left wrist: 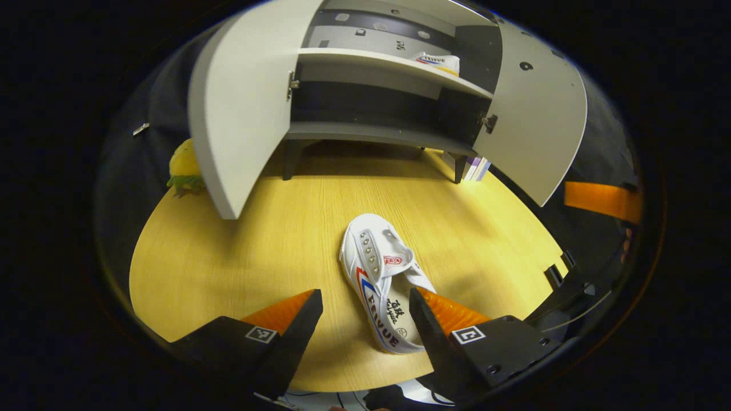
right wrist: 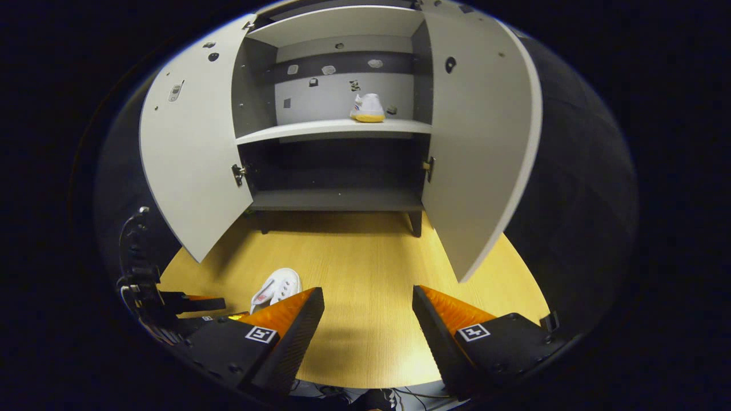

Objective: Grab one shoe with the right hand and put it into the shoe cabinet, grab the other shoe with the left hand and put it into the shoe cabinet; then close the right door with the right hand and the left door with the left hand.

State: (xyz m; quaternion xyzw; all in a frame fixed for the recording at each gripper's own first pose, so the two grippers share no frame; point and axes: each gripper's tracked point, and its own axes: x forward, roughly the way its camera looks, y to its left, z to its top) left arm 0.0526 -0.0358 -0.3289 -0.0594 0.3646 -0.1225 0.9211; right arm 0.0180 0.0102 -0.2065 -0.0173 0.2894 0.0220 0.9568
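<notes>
Two fingers of the left gripper (left wrist: 365,319) stand spread, empty, just above the second shoe (left wrist: 381,279) lying on the table (left wrist: 274,240). The right gripper (right wrist: 368,319) is likewise spread and empty. Farther off, the first shoe (right wrist: 367,108) sits on the cabinet shelf (right wrist: 320,130), both doors open. Step in hand: left-hand grasp; next, lower and close on the shoe.

The worktop (left wrist: 274,240) looks like pale wood laminate with a fine straight grain, smooth and softly sheened. The shoe cabinet (right wrist: 337,128) has matt, smooth grey board panels, and its 2 doors (right wrist: 188,160) carry small metal hinges (left wrist: 293,84). The shoe on the worktop (left wrist: 377,274) is white canvas cloth with a row of shiny metal eyelets (left wrist: 370,257). The shoe on the shelf (right wrist: 367,108) has a rubbery-looking yellowish sole.
</notes>
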